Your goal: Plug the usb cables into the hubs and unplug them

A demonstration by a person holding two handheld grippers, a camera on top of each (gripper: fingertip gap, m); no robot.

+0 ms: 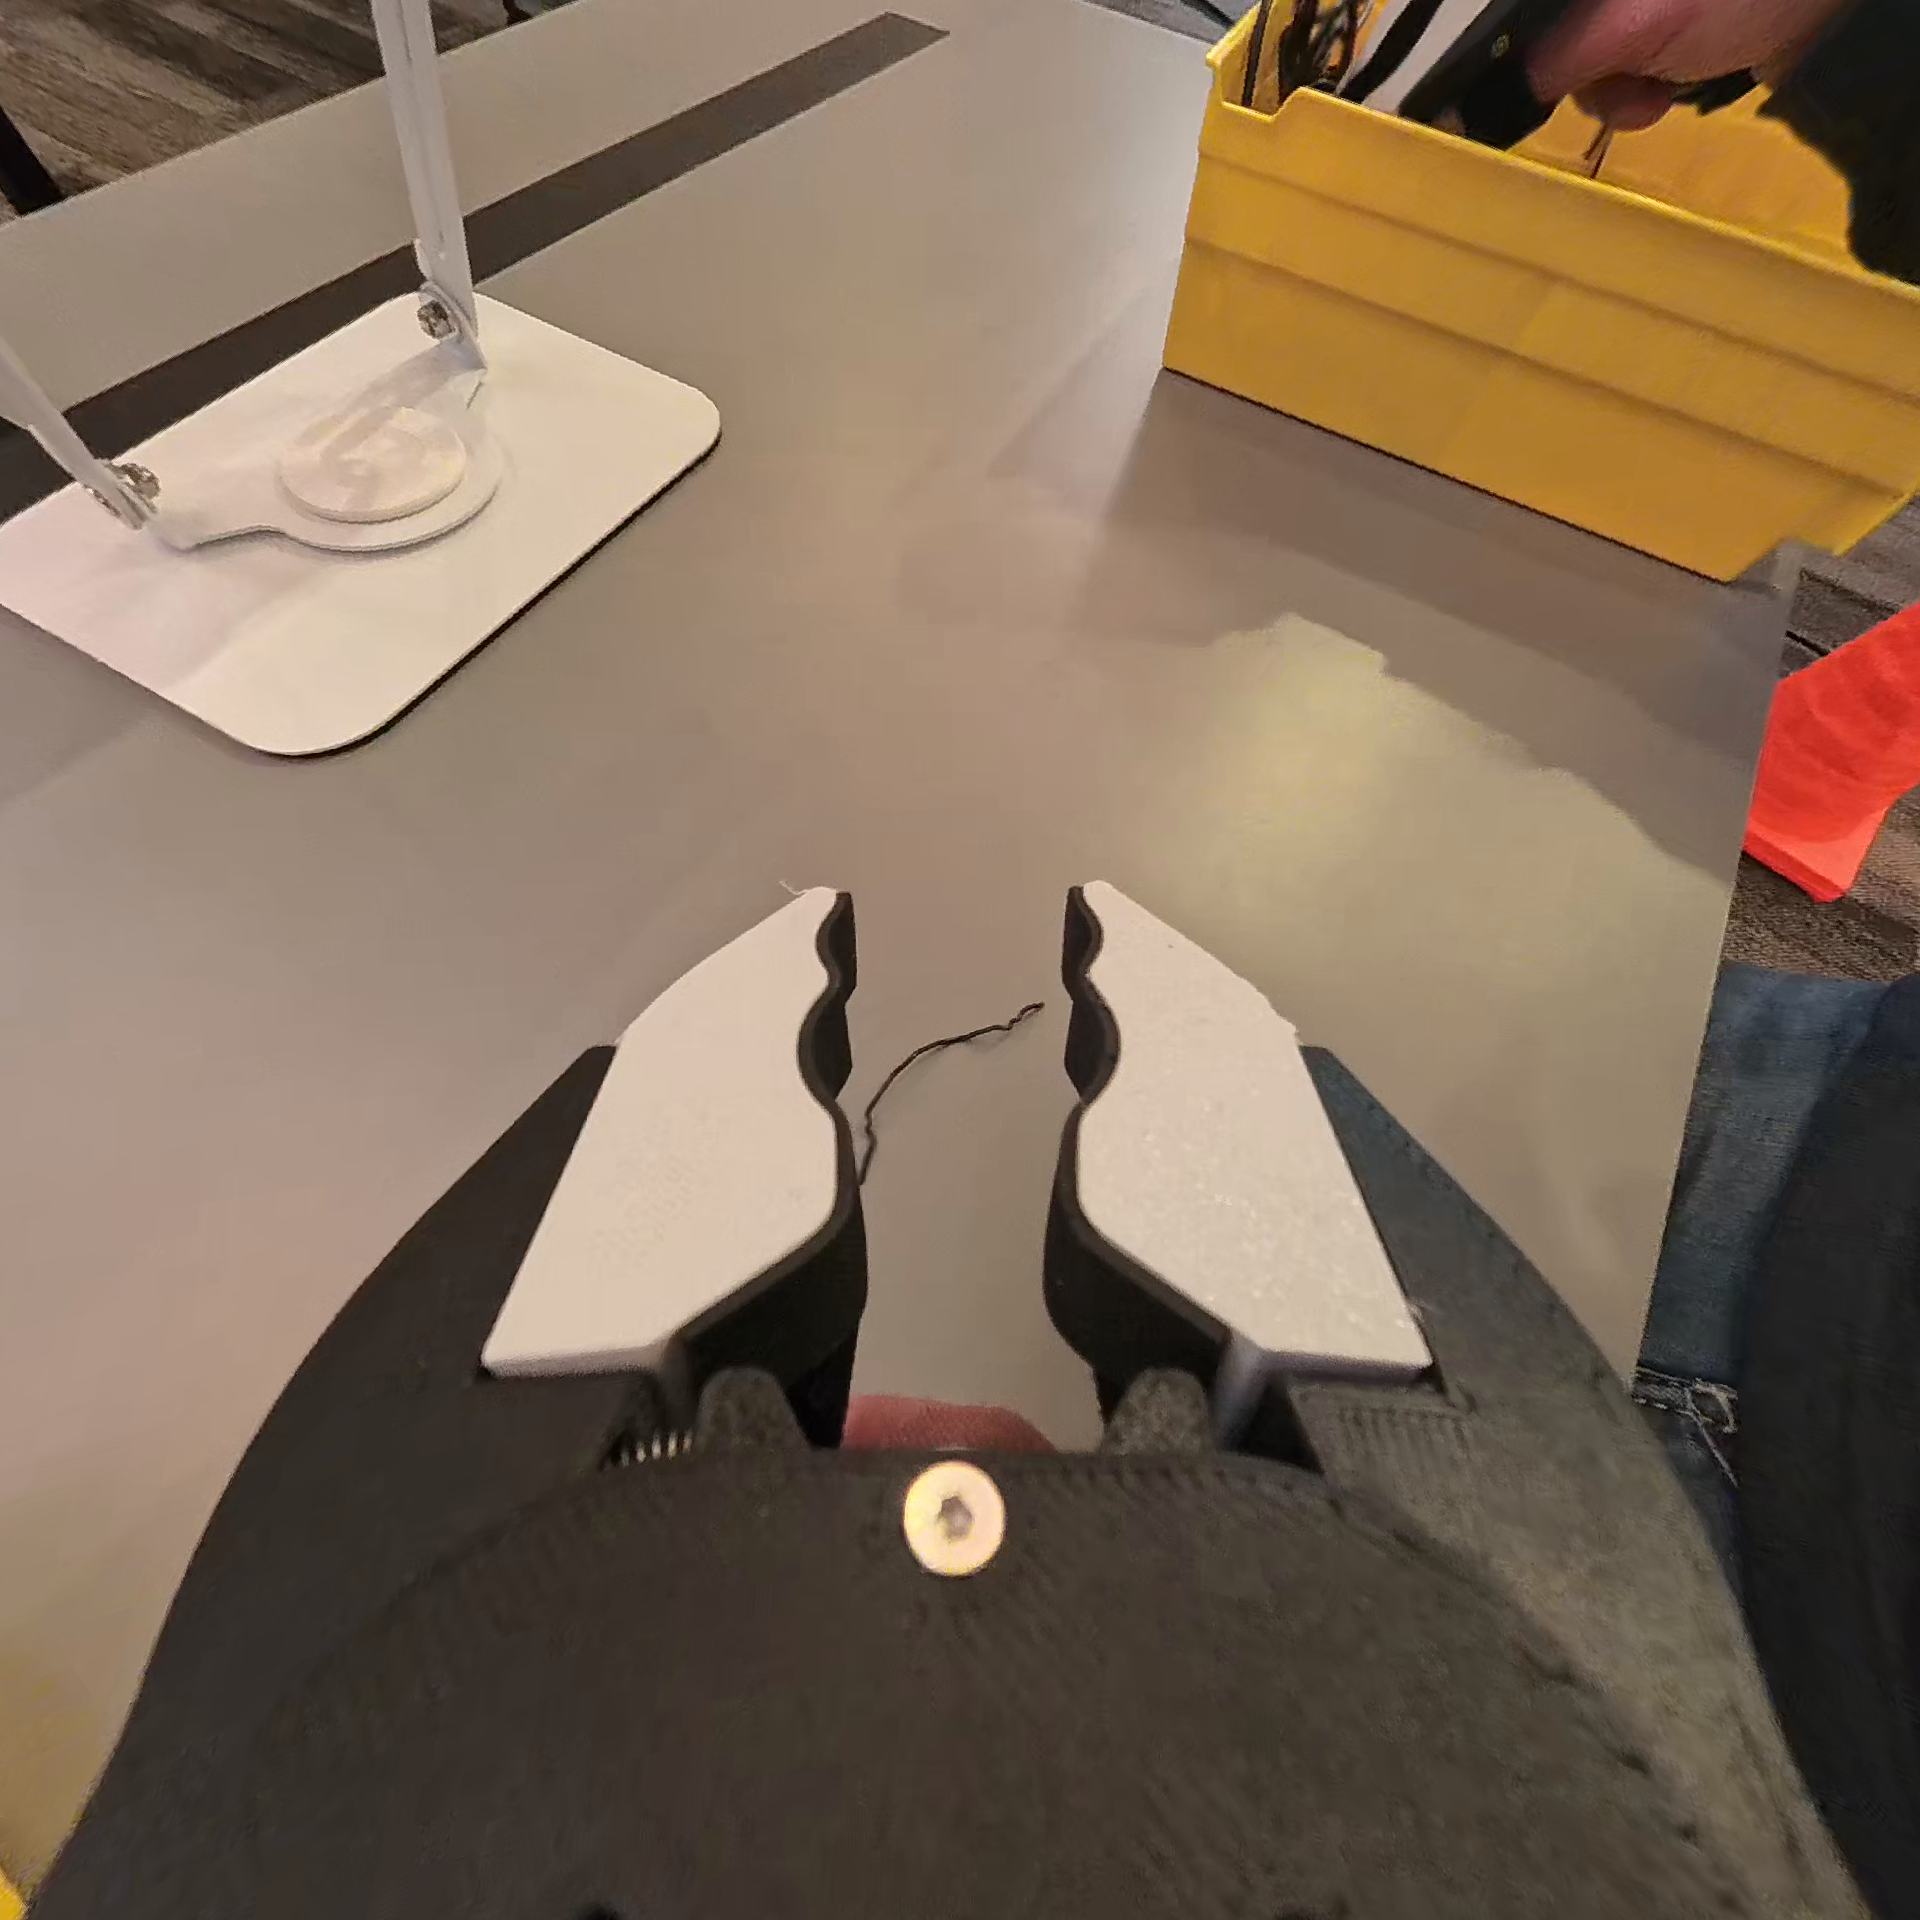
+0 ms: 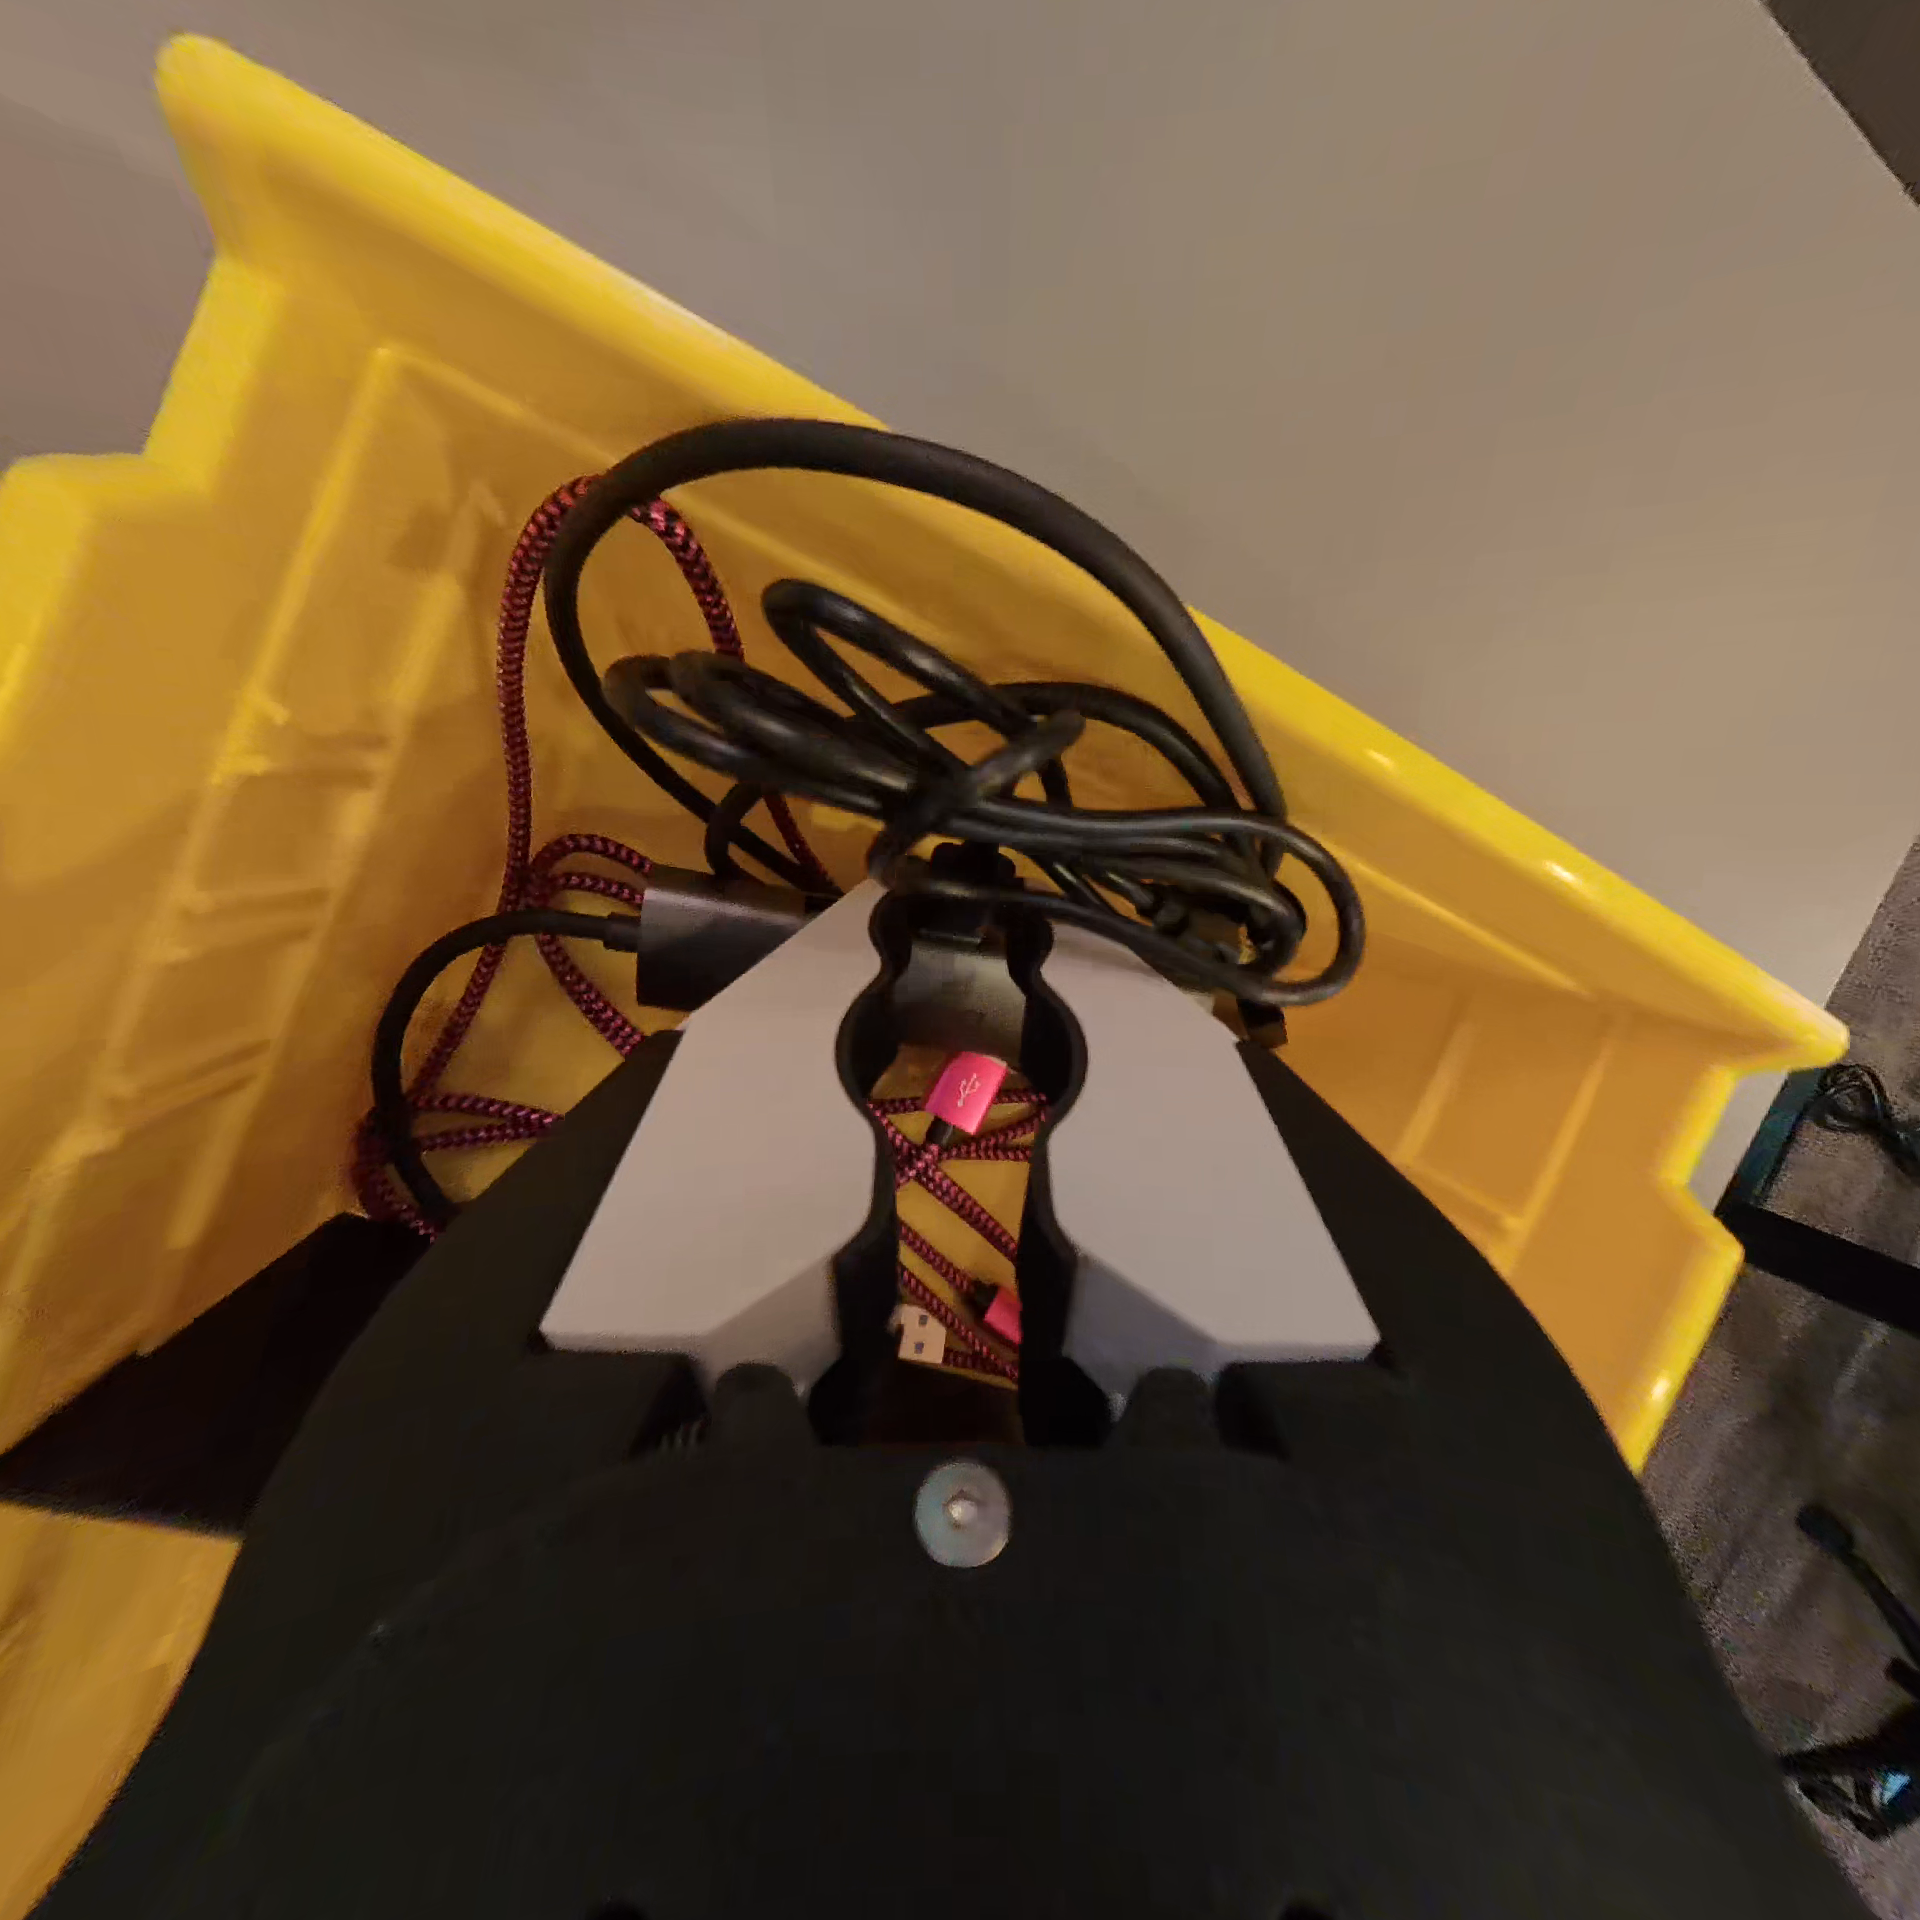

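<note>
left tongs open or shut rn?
Open. The left tongs hover over the grey table with a clear gap between the fingertips; nothing is held, and only a thin black thread shows between them.

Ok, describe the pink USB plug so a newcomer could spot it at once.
Look inside the yellow bin, among the tangled cables. Between the right claw fingers lies a metallic pink plug on a red-and-black braided cable; the cables bundled beyond it are plain black.

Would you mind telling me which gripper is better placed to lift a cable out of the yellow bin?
Right. The right gripper is already inside the yellow bin, its tips closed on the black cable bundle. The left gripper hangs open over bare table, well away from the bin.
</note>
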